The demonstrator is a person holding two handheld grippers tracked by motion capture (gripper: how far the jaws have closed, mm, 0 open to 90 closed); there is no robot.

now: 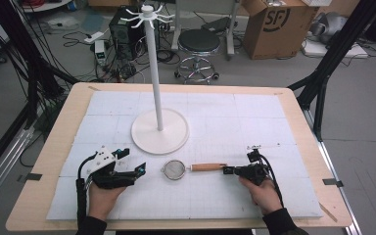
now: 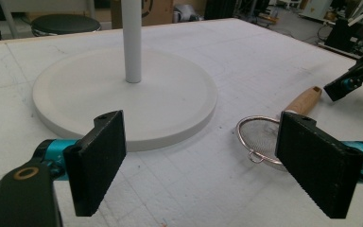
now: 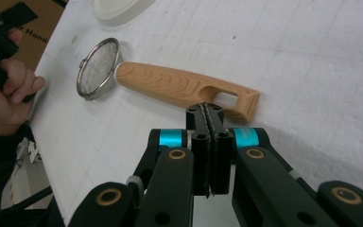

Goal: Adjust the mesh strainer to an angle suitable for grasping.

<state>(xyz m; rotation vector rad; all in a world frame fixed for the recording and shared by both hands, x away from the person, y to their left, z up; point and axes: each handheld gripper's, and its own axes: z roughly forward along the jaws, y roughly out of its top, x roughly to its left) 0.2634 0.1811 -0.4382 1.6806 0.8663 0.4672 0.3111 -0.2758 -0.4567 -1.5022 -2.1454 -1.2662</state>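
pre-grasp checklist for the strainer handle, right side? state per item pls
1. Strainer flat on the table, apart from the stand base: ok.
2. Wooden handle unobstructed: ok.
3. Right gripper at the handle's slotted end: ok.
4. Right fingers open for the grasp: not ok, pressed shut, nothing between them.
5. Left gripper open, off the strainer: ok.

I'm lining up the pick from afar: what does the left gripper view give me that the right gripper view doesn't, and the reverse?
Left gripper view only: the stand's pole rising from its round base, and the left hand-held gripper with jaws wide open. Right gripper view only: the slot near the end of the wooden handle, and the right hand-held gripper shut, empty, just short of it. Both: the strainer on the white mat.
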